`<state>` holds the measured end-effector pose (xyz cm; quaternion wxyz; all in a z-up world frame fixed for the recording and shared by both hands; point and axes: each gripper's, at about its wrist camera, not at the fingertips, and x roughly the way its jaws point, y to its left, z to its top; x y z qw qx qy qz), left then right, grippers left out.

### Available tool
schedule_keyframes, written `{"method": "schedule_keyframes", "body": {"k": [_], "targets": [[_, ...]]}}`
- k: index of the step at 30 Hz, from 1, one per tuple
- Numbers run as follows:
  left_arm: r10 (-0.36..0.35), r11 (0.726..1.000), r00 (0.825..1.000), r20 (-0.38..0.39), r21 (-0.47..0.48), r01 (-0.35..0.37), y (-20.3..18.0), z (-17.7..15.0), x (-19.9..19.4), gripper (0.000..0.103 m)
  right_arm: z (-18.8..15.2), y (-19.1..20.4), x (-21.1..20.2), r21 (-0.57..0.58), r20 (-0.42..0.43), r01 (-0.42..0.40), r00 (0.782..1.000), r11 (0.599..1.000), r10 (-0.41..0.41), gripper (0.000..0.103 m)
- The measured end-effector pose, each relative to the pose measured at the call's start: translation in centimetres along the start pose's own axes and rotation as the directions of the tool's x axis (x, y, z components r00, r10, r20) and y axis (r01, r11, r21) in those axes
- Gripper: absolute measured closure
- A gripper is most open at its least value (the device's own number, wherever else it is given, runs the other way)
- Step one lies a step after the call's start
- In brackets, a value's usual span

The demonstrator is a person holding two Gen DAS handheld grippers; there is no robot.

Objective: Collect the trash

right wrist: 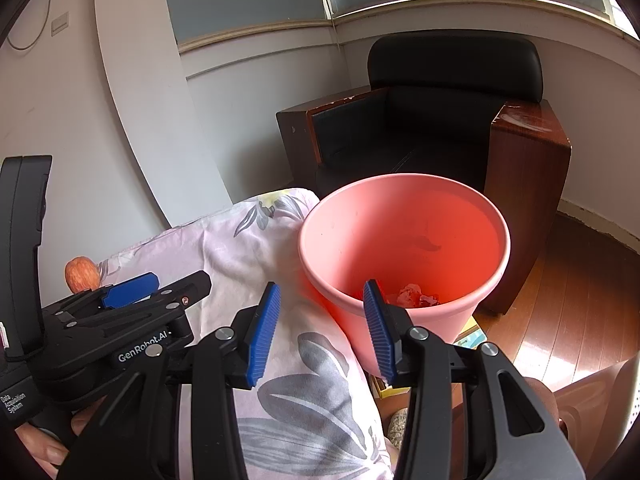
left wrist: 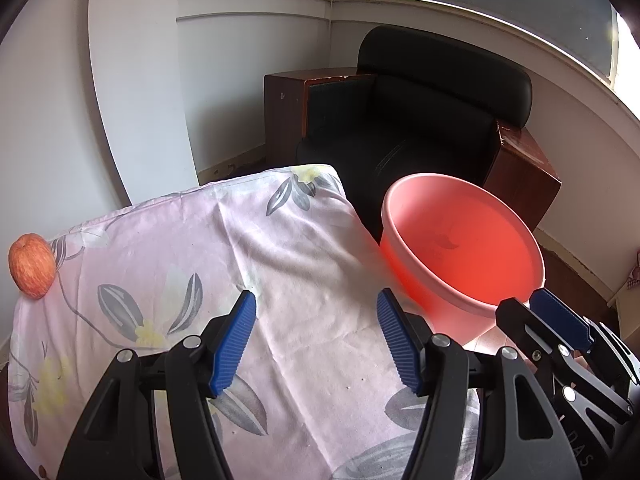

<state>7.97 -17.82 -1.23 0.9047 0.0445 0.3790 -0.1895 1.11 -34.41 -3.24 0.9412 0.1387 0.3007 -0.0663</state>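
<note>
- Lettering on the left gripper [right wrist: 132,292], seen from the right wrist view, reads "GenRobot.AI" in white, and a smaller label near its handle reads "Data Acquisition System".
- Left gripper [left wrist: 316,320] hangs over the floral cloth [left wrist: 280,260], blue pads spread wide with nothing between them.
- Right gripper [right wrist: 320,308] is likewise spread and empty, its right finger in front of the near rim of the pink bin [right wrist: 404,240].
- Pink bin [left wrist: 460,248] stands just right of the cloth-covered surface; crumpled trash [right wrist: 414,296] lies at its bottom.
- Apple [left wrist: 32,266] sits at the far left edge of the cloth, well apart from both grippers.
- Black armchair [right wrist: 440,120] with wooden sides stands far behind the bin, in the corner.
- Faint letters on the right gripper [left wrist: 560,324] body, at the left view's right edge, are too dim to read.
</note>
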Motion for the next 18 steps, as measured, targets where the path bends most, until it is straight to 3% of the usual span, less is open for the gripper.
{"method": "schedule_keyframes", "body": {"k": [18], "targets": [[0.002, 1.000, 1.000, -0.012, -0.022, -0.003, 0.75, -0.04, 0.50, 0.041, -0.16, 0.13, 0.45, -0.008, -0.011, -0.001, 1.000, 1.000, 0.001, 0.059]]}}
